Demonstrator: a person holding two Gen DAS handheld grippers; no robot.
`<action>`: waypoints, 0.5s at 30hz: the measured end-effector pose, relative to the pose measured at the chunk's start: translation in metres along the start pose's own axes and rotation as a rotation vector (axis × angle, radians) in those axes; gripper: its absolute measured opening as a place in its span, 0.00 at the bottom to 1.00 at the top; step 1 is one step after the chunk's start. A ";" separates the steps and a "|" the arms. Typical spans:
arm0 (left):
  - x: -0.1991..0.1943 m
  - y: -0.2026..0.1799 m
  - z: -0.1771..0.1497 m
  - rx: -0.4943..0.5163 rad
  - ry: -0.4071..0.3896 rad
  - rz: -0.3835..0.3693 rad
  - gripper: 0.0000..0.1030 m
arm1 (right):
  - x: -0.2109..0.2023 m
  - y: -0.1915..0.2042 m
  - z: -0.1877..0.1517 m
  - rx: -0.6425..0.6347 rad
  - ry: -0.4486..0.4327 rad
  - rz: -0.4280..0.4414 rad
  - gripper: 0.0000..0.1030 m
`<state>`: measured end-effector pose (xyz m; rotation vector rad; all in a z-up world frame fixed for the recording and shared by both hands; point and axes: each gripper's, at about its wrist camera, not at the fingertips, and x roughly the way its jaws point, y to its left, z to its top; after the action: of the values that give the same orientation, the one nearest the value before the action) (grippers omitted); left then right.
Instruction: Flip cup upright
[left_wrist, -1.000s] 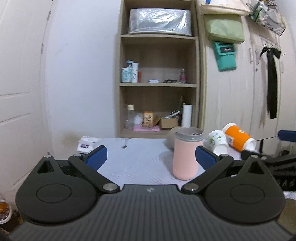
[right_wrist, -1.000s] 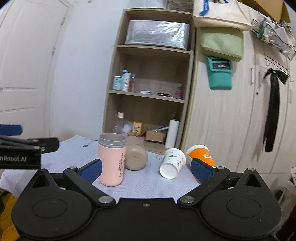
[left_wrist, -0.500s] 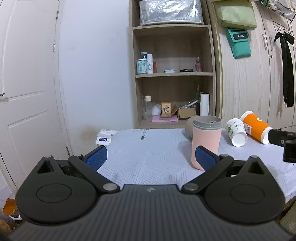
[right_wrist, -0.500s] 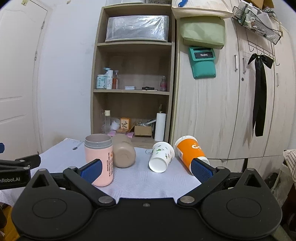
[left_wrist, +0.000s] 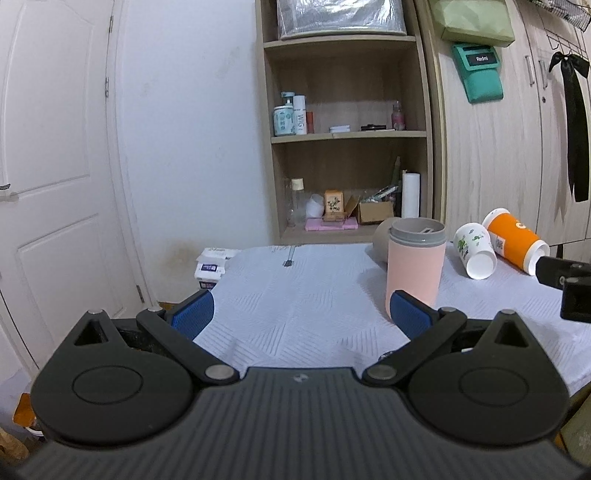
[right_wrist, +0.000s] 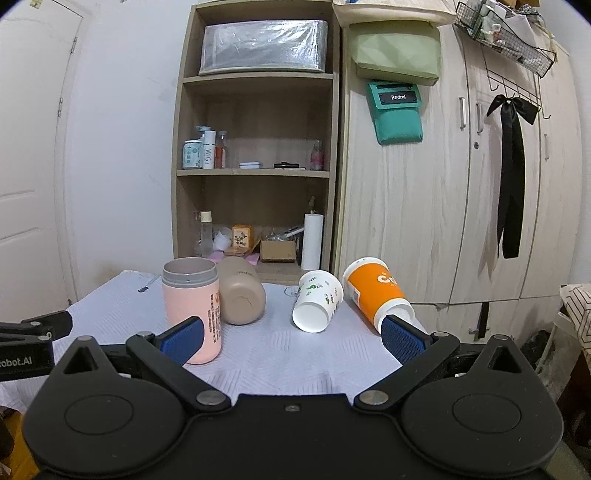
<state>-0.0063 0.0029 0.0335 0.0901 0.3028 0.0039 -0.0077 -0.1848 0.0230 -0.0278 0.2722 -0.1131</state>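
Right gripper (right_wrist: 291, 338) spread wide, holding nothing; left gripper (left_wrist: 301, 314) also spread wide and holding nothing. In the right wrist view, nearest is the pink cup (right_wrist: 192, 310), lower left of centre, already upright on the white cloth (right_wrist: 295, 354). Behind it the tan cup (right_wrist: 242, 291) lies on its side, base toward the camera. Right of centre the white paper cup (right_wrist: 317, 301) lies on its side, long axis pointing at the camera. Orange cup (right_wrist: 376, 293) at centre right, on its side, axis angled down-right, one end just beside the right finger (right_wrist: 402, 341). Judging by this, the right gripper is nearer the fallen cups; the left sees them far right in its frame.
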 end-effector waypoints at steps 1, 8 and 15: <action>0.001 0.000 0.000 0.000 0.004 0.001 1.00 | 0.000 0.001 0.000 -0.002 0.005 0.000 1.00; 0.003 0.001 0.000 0.008 0.016 0.013 1.00 | 0.001 0.004 0.001 -0.009 0.020 0.003 1.00; 0.005 0.000 -0.001 0.031 0.024 0.042 1.00 | 0.000 0.005 0.000 -0.012 0.020 0.000 1.00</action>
<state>-0.0017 0.0034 0.0315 0.1270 0.3252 0.0424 -0.0072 -0.1794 0.0230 -0.0389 0.2925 -0.1112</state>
